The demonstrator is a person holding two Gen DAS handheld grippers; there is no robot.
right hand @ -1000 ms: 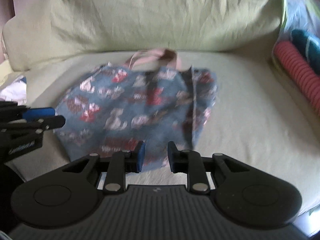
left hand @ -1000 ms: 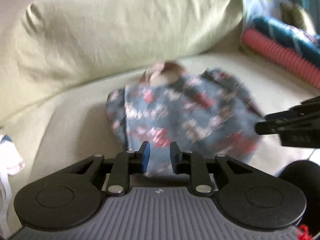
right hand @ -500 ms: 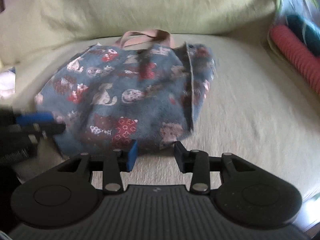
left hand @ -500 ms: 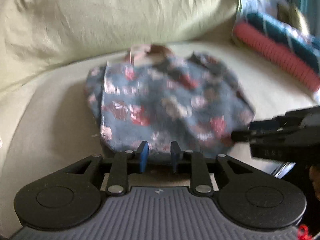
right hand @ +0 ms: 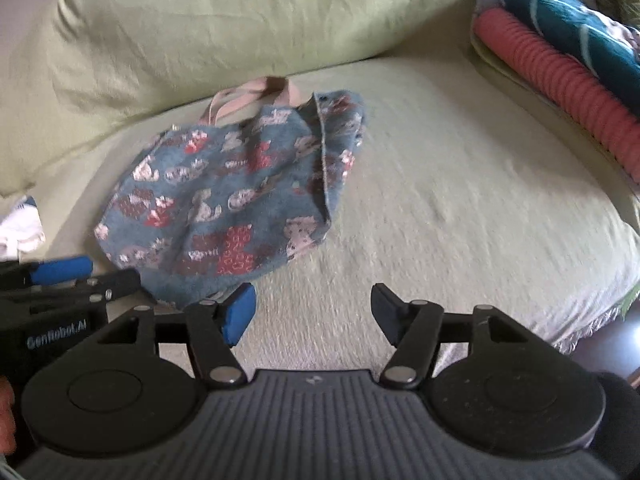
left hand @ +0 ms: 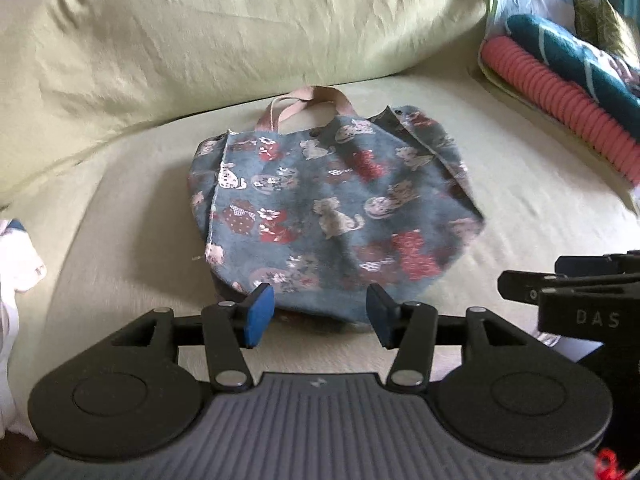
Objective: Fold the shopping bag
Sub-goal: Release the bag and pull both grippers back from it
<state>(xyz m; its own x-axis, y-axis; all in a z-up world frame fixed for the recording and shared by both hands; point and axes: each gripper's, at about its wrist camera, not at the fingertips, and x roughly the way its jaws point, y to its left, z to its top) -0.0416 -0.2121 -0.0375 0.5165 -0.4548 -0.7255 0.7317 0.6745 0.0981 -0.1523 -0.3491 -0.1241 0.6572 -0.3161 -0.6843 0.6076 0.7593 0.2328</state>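
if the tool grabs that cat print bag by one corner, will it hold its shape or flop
Most likely flop: the bag lies slumped with soft creases and rumpled side edges, so it looks like thin cloth. It seems empty and flat, so probably light. The handles would likely dangle, and on the soft cushion it may bunch if pushed.

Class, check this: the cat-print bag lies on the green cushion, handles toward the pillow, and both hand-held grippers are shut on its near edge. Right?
Not quite. Both wrist views show the left hand-held gripper and right hand-held gripper open, holding nothing. The bag lies free; the rest stands.
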